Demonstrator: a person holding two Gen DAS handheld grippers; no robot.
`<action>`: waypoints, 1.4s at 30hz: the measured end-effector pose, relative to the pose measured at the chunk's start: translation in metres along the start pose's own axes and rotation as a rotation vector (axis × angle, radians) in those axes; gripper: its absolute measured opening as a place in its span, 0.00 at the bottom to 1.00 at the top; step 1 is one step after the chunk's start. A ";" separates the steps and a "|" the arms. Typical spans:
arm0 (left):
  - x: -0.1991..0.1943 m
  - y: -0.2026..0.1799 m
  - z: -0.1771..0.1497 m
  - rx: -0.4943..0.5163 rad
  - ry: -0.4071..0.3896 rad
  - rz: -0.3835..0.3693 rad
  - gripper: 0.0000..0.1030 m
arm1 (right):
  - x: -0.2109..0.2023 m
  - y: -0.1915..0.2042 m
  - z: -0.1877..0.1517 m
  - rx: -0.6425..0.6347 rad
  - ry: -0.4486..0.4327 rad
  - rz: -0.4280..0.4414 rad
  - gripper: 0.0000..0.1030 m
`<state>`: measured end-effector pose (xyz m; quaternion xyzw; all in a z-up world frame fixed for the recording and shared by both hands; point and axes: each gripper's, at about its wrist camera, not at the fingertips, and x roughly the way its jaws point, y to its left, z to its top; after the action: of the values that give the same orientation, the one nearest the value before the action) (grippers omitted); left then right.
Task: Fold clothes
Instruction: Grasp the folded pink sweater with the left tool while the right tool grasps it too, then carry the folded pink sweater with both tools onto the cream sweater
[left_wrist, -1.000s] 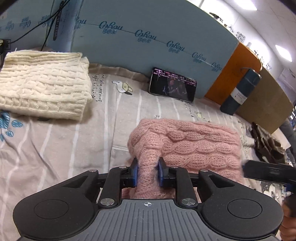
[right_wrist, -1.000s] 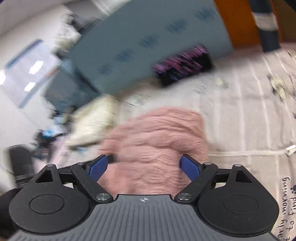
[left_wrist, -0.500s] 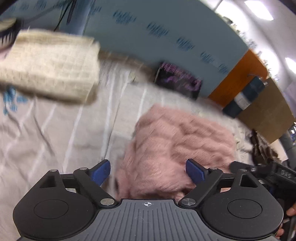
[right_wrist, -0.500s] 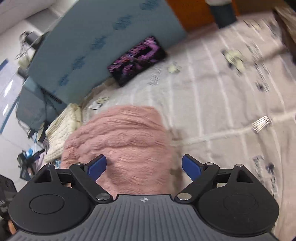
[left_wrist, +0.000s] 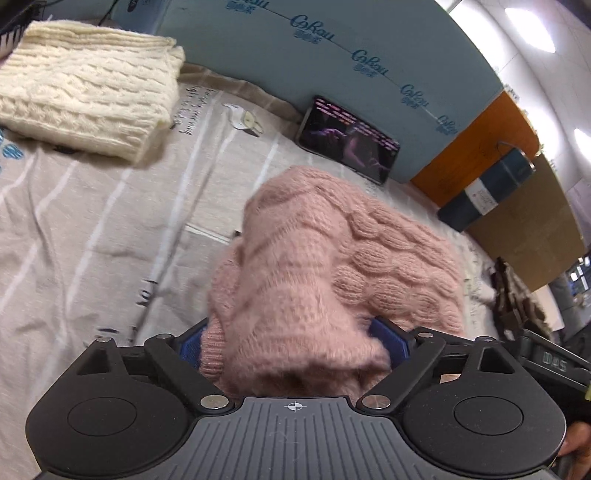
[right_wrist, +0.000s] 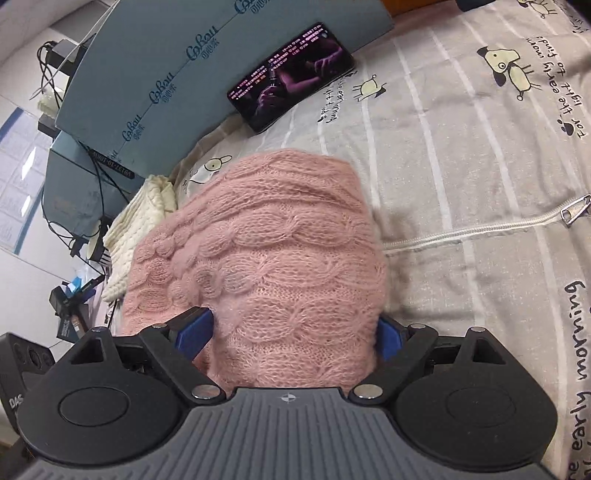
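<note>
A folded pink cable-knit sweater (left_wrist: 332, 266) lies on the grey striped bed sheet (left_wrist: 92, 221). It also shows in the right wrist view (right_wrist: 266, 258). My left gripper (left_wrist: 293, 341) is open with its blue pads wide apart, and the sweater's near edge bulges between them. My right gripper (right_wrist: 288, 334) is open too, its pads on either side of the sweater's other near edge. A folded cream cable-knit sweater (left_wrist: 85, 85) lies at the far left; it shows at the left in the right wrist view (right_wrist: 136, 229).
A phone (left_wrist: 349, 138) with a lit screen leans against a blue foam board (left_wrist: 295, 55) at the back. A dark blue bottle (left_wrist: 487, 192) stands at the right by an orange board. A zipper (right_wrist: 480, 230) runs across the sheet.
My left gripper let go of the pink sweater and opened wide. Both grippers have moved in closer, so the sweater's edges now sit between their open pads.
</note>
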<state>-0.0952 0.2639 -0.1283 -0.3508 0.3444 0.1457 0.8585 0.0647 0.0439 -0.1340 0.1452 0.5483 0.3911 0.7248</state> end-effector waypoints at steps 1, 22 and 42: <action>0.000 -0.001 -0.002 0.007 -0.006 0.003 0.83 | 0.000 -0.001 0.000 0.003 0.001 -0.003 0.84; -0.090 0.005 0.038 0.056 -0.347 0.017 0.39 | -0.014 0.080 0.037 -0.219 -0.072 0.224 0.39; -0.120 0.134 0.139 -0.024 -0.522 0.274 0.42 | 0.150 0.248 0.082 -0.390 0.009 0.365 0.42</action>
<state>-0.1794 0.4561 -0.0410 -0.2620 0.1544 0.3498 0.8861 0.0518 0.3324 -0.0483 0.0975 0.4307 0.6142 0.6541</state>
